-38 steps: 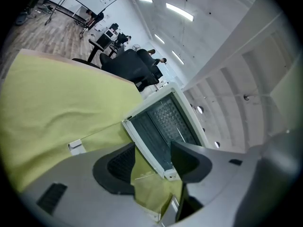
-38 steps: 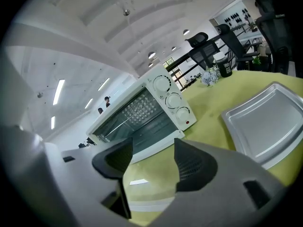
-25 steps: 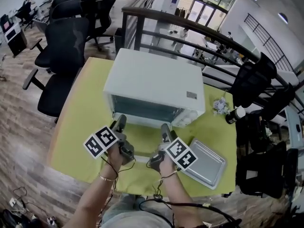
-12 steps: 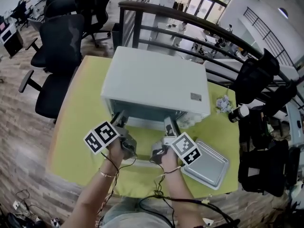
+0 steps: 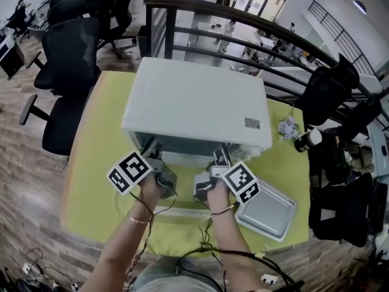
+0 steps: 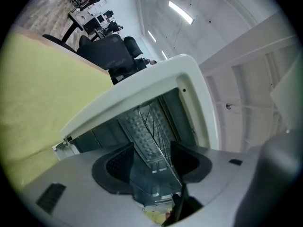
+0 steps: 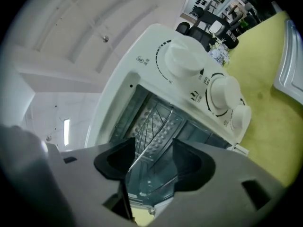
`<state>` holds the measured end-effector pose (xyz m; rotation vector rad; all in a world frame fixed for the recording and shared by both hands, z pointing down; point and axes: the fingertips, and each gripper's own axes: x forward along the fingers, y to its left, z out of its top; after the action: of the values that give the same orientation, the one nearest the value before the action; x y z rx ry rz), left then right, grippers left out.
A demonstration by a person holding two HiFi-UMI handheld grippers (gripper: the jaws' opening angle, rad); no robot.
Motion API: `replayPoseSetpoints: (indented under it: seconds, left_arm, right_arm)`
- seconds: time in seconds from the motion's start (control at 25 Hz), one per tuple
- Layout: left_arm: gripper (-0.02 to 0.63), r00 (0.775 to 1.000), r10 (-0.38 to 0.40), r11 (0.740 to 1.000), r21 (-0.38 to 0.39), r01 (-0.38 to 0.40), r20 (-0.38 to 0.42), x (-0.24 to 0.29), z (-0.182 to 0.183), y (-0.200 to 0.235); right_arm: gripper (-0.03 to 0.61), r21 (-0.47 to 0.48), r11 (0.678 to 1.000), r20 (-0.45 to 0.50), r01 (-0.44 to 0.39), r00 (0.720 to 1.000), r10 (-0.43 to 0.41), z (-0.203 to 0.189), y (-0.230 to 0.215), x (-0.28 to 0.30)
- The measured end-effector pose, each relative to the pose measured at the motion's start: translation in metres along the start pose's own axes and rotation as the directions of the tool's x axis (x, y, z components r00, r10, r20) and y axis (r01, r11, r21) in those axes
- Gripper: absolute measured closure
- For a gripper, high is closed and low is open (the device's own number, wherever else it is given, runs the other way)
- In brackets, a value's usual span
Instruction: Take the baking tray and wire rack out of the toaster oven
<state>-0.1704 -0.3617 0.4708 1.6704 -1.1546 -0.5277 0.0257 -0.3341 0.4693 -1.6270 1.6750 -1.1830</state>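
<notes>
Wire rack (image 6: 152, 126): not out yet, sitting inside the toaster oven (image 5: 197, 102), front edge at the open mouth. Seen tilted in both gripper views because of how the grippers are held.

Baking tray (image 5: 267, 208): already out, flat on the yellow-green table cover (image 5: 97, 163), right of the oven front and just beside the right hand (image 5: 217, 193).

Left gripper (image 5: 155, 151): at the left half of the oven mouth, jaws spread. Rack wire running through the gap between them; no pad seen pressing on it.

Right gripper (image 5: 220, 157): at the right half of the mouth, below the knobs (image 7: 222, 93). Jaws apart but just been closing a little. Rack wires showing in the gap; cannot tell contact, no clamp visible.

Both grippers side by side, near each other, pointing into the oven almost level. Marker cubes (image 5: 129, 172) facing up toward the head camera. Left hand (image 5: 152, 190) wrapped round its handle, bracelet on the wrist.

Beyond the table: black office chairs (image 5: 67, 59) on the left, dark railing (image 5: 243, 23) behind the oven.
</notes>
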Motion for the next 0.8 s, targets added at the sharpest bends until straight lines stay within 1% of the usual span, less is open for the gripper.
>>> replayPoseSetpoints:
  seconds: [0.16, 0.28, 0.36, 0.48, 0.64, 0.8]
  left_arm:
    - [0.390, 0.999, -0.025, 1.000, -0.016, 0.025, 0.025, 0.008, 0.004, -0.002]
    - [0.399, 0.998, -0.037, 0.999, -0.026, 0.038, 0.040, 0.014, 0.007, -0.001]
    - [0.424, 0.998, -0.044, 0.999, -0.029, 0.046, 0.051, 0.017, 0.010, 0.000]
    - [0.477, 0.996, -0.068, 0.997, -0.033, 0.070, 0.058, 0.020, 0.013, 0.000]
    - [0.519, 0.994, -0.087, 0.994, -0.056, 0.090, 0.060, 0.023, 0.012, -0.001]
    - [0.545, 0.994, -0.093, 0.994, -0.048, 0.096, 0.063, 0.025, 0.011, -0.004]
  right_arm:
    - [0.355, 0.022, 1.000, 0.013, -0.006, 1.000, 0.006, 0.003, -0.002, 0.006]
    - [0.387, 0.035, 0.999, 0.025, -0.019, 1.000, 0.018, 0.007, -0.003, 0.010]
    - [0.419, 0.036, 0.999, 0.036, -0.024, 0.999, 0.023, 0.010, -0.004, 0.013]
    - [0.474, 0.025, 0.999, 0.045, -0.031, 0.999, 0.029, 0.011, -0.005, 0.016]
    - [0.489, 0.017, 0.999, 0.049, -0.046, 0.998, 0.045, 0.013, -0.004, 0.017]
    - [0.506, 0.035, 0.998, 0.055, -0.058, 0.997, 0.056, 0.015, -0.004, 0.019]
